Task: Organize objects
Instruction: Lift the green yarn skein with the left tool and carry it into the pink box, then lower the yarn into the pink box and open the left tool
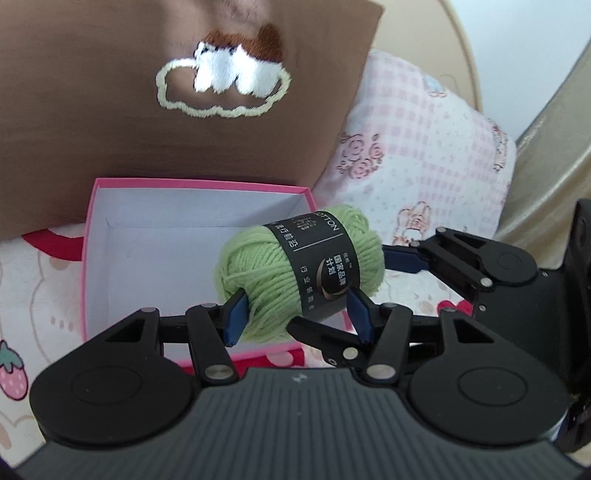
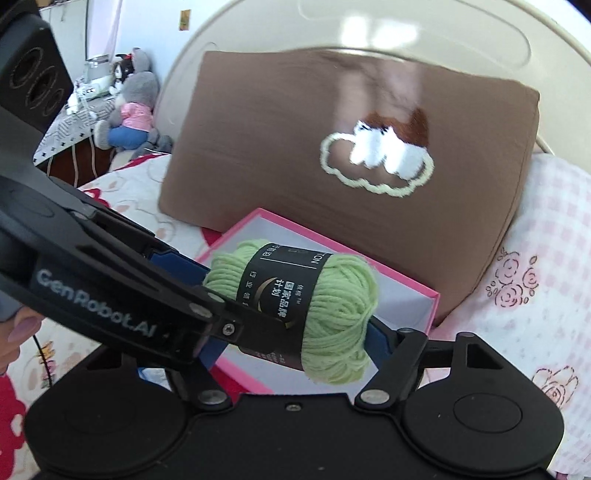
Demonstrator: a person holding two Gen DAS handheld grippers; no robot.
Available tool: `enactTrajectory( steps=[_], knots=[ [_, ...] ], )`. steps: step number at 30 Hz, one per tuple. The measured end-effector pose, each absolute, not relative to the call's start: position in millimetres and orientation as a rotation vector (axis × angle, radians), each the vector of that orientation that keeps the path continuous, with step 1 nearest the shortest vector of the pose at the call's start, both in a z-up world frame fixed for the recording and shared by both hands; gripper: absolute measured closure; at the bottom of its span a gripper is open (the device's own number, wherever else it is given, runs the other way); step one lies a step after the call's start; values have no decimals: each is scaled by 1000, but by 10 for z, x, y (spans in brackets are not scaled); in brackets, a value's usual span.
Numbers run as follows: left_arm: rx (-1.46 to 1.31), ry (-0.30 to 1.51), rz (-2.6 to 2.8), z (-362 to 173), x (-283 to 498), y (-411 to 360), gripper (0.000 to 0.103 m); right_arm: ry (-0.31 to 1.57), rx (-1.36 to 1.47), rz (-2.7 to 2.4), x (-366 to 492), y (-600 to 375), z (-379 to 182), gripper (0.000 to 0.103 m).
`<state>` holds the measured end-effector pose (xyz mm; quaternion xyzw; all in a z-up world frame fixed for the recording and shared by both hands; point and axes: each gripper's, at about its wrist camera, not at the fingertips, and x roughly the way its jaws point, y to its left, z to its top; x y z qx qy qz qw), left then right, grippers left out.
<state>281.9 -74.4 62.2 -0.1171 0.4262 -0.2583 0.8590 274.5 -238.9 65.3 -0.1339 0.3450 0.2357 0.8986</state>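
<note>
I have the green yarn ball (image 1: 299, 273) pinched in my left gripper (image 1: 297, 314), its blue pads (image 1: 236, 314) pressing into the skein from either side, one on the bare wool and the other at the edge of the black paper band (image 1: 321, 266) that wraps its middle. The jaws are clenched on it and the skein hangs in the air over the open pink box (image 1: 110, 229), near the box's right front corner as the left wrist camera sees it. The box has a white inside, which looks bare where I can see it, and it sits on the bed (image 1: 44, 280), whose sheet is printed with cartoon figures and strawberries.

My right gripper (image 2: 295, 343) comes in from the other side and crosses the left one. From the right wrist camera, one blue pad (image 2: 378, 339) shows just behind the wool on the right, while the opposite finger is hidden behind the left gripper's arm, so I cannot tell whether these jaws are clamped on the yarn or merely standing around it.

Behind the box, a brown cushion (image 2: 277, 147) with an embroidered cloud (image 2: 376, 166) leans against the cream headboard (image 2: 369, 29), touching the box's far edge. A pink checked pillow (image 1: 424, 155) lies beside it. Far left in the right view, a grey plush toy (image 2: 133, 107) sits beside the bed.
</note>
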Motion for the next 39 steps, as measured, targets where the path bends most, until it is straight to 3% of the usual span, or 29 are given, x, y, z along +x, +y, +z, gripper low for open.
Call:
enactTrajectory(
  steps=[26,39],
  knots=[
    [-345,1038,-477,-555,4003,-987,47,885,-294,368,3848,-2349,-376,31],
    [-269,1077,-437,-789,4110,-1126,56,905,-437,384,3825,-2276,-526,30]
  ],
)
